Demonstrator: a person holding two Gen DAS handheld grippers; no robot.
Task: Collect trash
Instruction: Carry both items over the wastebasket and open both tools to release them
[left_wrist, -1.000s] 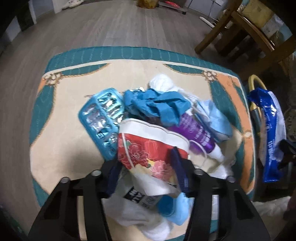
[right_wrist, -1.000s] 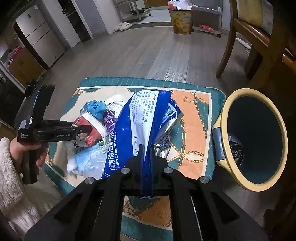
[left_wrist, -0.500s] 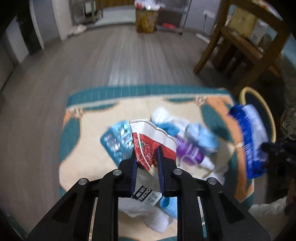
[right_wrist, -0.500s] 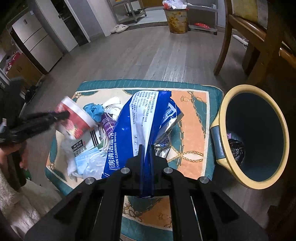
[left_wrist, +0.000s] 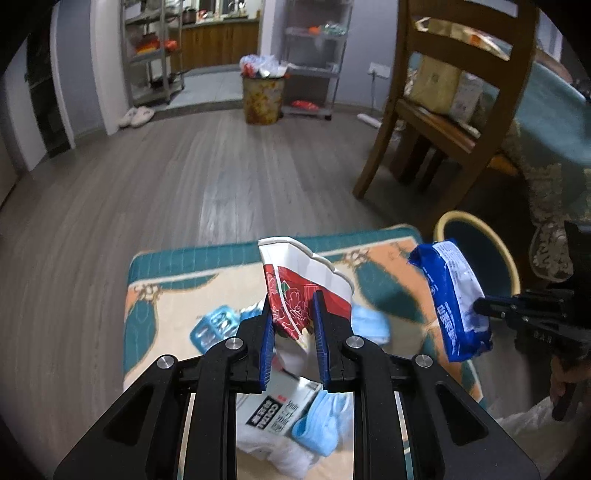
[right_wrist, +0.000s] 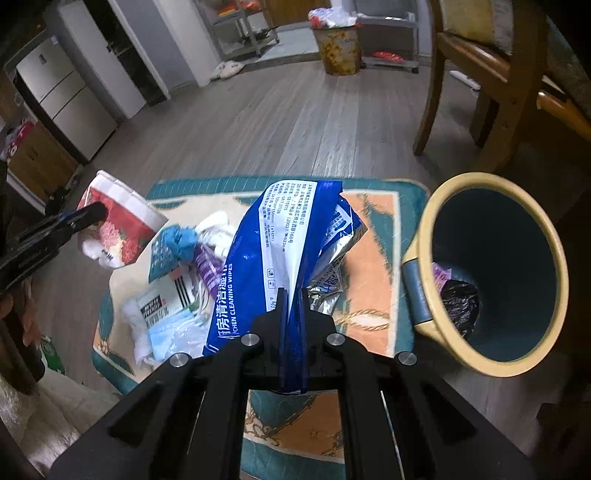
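Left gripper (left_wrist: 293, 319) clamped on a crushed red-and-white paper cup (left_wrist: 303, 284), cup held in the air above the rug (left_wrist: 177, 291); blue pads press both sides of its wall. Right gripper (right_wrist: 291, 306) pinched tight on the bottom edge of a blue wipes packet (right_wrist: 273, 254), packet standing up from the fingers, also off the rug. Below both, a trash pile on the rug: a black-and-white printed carton (right_wrist: 166, 299), a light blue face mask (right_wrist: 166, 336), a purple bottle (right_wrist: 207, 269), a blue blister tray (left_wrist: 214, 326). Just beside the rug's right edge, a yellow-rimmed bin (right_wrist: 491, 273), tilted open toward the right camera, dark scraps inside. Farther off, a wooden chair (left_wrist: 436, 122), grey plank floor (left_wrist: 177, 177), a second full bin (left_wrist: 262, 96) by the shelves
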